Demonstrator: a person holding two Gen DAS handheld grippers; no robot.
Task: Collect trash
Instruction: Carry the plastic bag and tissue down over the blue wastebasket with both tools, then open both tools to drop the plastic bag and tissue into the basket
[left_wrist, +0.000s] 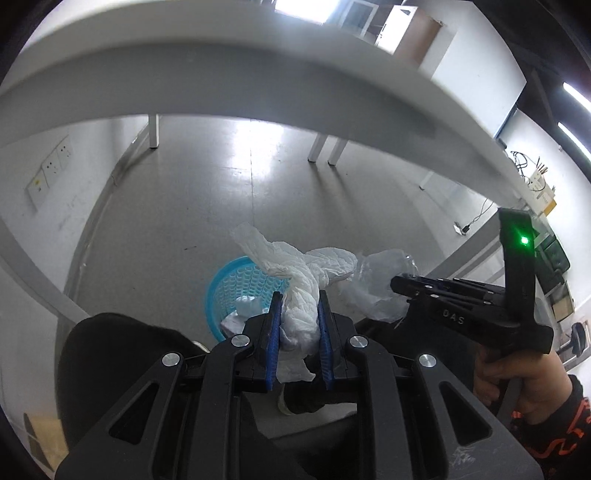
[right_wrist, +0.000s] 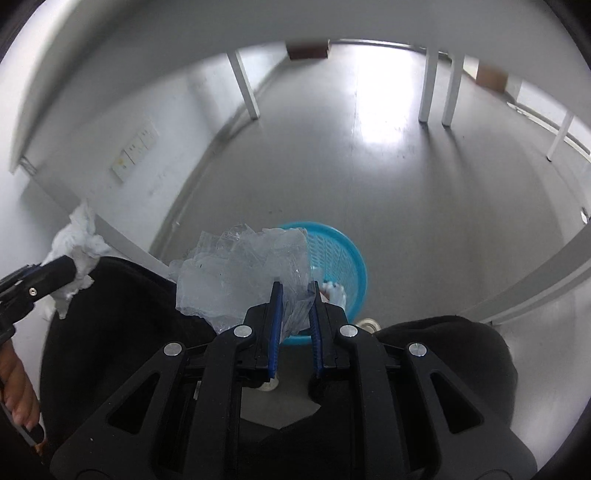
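A: How are the two hands posed?

B: Both point down and forward, below the white worktop (left_wrist: 258, 74) whose edge arcs across the top of each view. The left gripper (left_wrist: 297, 325) is clamped on a crumpled white paper towel (left_wrist: 299, 295), its blue pads pressing the wad from both sides. The right gripper (right_wrist: 295, 314) is closed on a piece of clear crinkled plastic (right_wrist: 240, 273), which fans out up and to the left of its fingers.

A: Where do they sit relative to each other?

B: Side by side. From the left wrist view the right gripper (left_wrist: 443, 299) comes in from the right with the plastic (left_wrist: 376, 288) just beside the towel; the right hand (left_wrist: 517, 387) grips the handle under a green light.

A: And around them?

B: A grey floor (right_wrist: 369, 166) with white table legs (right_wrist: 428, 88) further back. The blue basket (right_wrist: 343, 258) stands on the floor under both grippers, something white already lying inside. The person's dark-clothed knees (right_wrist: 461, 350) bracket it, and the held trash partly hides its rim.
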